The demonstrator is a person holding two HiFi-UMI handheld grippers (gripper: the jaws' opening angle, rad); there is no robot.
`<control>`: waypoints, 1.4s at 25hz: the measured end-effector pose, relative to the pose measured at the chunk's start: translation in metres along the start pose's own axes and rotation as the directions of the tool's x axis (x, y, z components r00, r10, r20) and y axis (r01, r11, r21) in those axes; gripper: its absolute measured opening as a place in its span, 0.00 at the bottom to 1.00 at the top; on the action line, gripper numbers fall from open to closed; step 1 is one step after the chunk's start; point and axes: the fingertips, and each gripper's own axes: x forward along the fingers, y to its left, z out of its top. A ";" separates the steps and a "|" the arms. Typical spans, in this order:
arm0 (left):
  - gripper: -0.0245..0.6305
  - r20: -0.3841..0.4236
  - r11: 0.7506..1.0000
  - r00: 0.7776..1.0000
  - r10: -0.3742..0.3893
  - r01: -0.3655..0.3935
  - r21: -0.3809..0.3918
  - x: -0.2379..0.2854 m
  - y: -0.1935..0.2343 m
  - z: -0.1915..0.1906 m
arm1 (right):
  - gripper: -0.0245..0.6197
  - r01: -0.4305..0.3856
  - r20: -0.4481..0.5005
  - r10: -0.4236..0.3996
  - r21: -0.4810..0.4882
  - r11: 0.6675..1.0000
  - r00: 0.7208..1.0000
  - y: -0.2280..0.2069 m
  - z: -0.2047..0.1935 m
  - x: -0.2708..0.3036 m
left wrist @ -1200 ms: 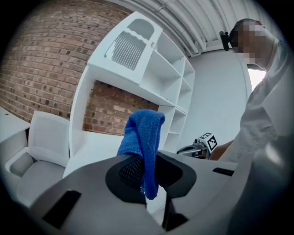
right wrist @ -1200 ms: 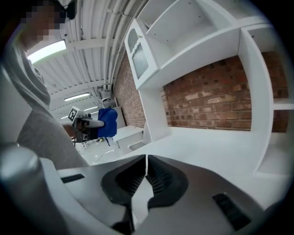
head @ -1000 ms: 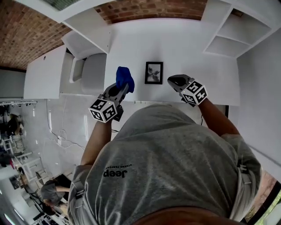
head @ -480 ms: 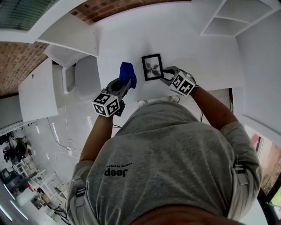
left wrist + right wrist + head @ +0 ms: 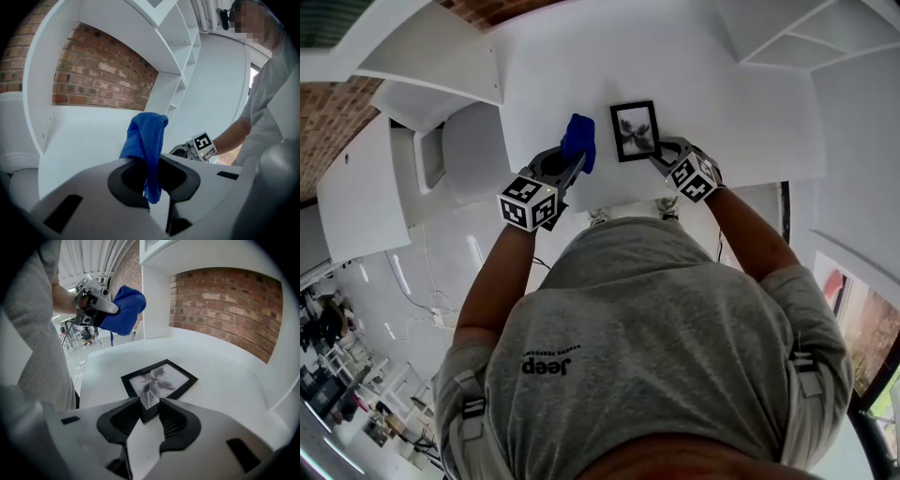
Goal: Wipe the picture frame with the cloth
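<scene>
A small black picture frame (image 5: 636, 130) with a grey flower print lies flat on the white desk (image 5: 722, 103). My right gripper (image 5: 662, 150) is low at its near right corner. In the right gripper view that corner of the frame (image 5: 159, 380) sits between the jaws of the right gripper (image 5: 150, 406), which stand apart; I see no pad pressing on it. My left gripper (image 5: 573, 165) is shut on a blue cloth (image 5: 577, 141), held above the desk just left of the frame. The cloth (image 5: 147, 140) droops over the pinched jaws of the left gripper (image 5: 151, 176).
White shelves (image 5: 778, 37) rise at the desk's right end and a brick wall (image 5: 225, 296) backs it. A white rounded seat or bin (image 5: 473, 150) stands left of the desk. The desk's front edge runs just under both hands.
Both hands have sunk toward the desk. The right gripper has come in from the right to the frame's corner. The left gripper brought the cloth closer to the frame's left side.
</scene>
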 end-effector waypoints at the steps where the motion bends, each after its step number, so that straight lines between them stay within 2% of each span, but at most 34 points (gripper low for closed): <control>1: 0.12 -0.004 1.000 1.000 0.000 0.000 0.001 0.002 0.003 -0.001 | 0.23 -0.001 0.007 0.001 0.001 1.000 1.000 0.001 0.000 0.001; 7: 0.12 -0.052 0.997 0.999 0.006 -0.002 0.072 0.026 0.029 0.012 | 0.23 0.002 0.023 -0.003 0.027 1.000 1.000 0.002 0.000 0.001; 10: 0.12 -0.096 0.987 0.995 -0.014 0.029 0.156 0.060 0.036 0.032 | 0.23 -0.003 0.013 0.003 0.026 1.000 1.000 0.003 0.001 0.002; 12: 0.12 -0.142 0.968 0.989 -0.039 0.072 0.240 0.092 0.030 0.044 | 0.23 -0.008 0.008 0.008 0.022 1.000 1.000 0.002 0.001 0.002; 14: 0.12 -0.200 0.932 0.978 -0.062 0.128 0.338 0.126 0.018 0.053 | 0.23 -0.008 0.003 0.008 0.016 1.000 1.000 0.002 0.000 0.001; 16: 0.12 -0.269 0.883 0.960 -0.079 0.193 0.429 0.158 0.004 0.055 | 0.23 -0.009 -0.002 0.009 0.012 1.000 1.000 0.004 0.000 0.002; 19: 0.12 -0.393 0.800 0.915 -0.089 0.301 0.519 0.198 -0.015 0.042 | 0.23 -0.014 0.004 0.014 0.010 1.000 1.000 0.005 0.000 0.004; 21: 0.12 -0.471 0.744 0.880 -0.067 0.358 0.564 0.218 -0.023 0.026 | 0.23 -0.015 0.011 0.015 0.010 1.000 1.000 0.004 0.000 0.004; 23: 0.12 -0.526 0.706 0.850 -0.042 0.397 0.586 0.232 -0.026 0.012 | 0.23 -0.012 0.013 0.012 0.011 1.000 1.000 0.004 0.000 0.003; 25: 0.12 -0.555 0.692 0.832 -0.022 0.414 0.592 0.241 -0.024 0.002 | 0.23 -0.009 0.013 0.009 0.015 1.000 1.000 0.004 0.000 0.003; 28: 0.12 -0.578 0.676 0.816 0.005 0.423 0.604 0.248 -0.016 -0.008 | 0.23 -0.006 0.008 0.006 0.021 1.000 1.000 0.004 0.000 0.003; 32: 0.12 -0.584 0.680 0.812 0.000 0.428 0.595 0.248 -0.013 -0.010 | 0.23 -0.005 0.004 0.005 0.026 1.000 1.000 0.004 -0.002 0.003; 35: 0.12 -0.583 0.669 0.812 0.011 0.428 0.608 0.241 -0.007 -0.010 | 0.23 -0.006 0.003 0.006 0.030 1.000 1.000 0.003 -0.002 0.003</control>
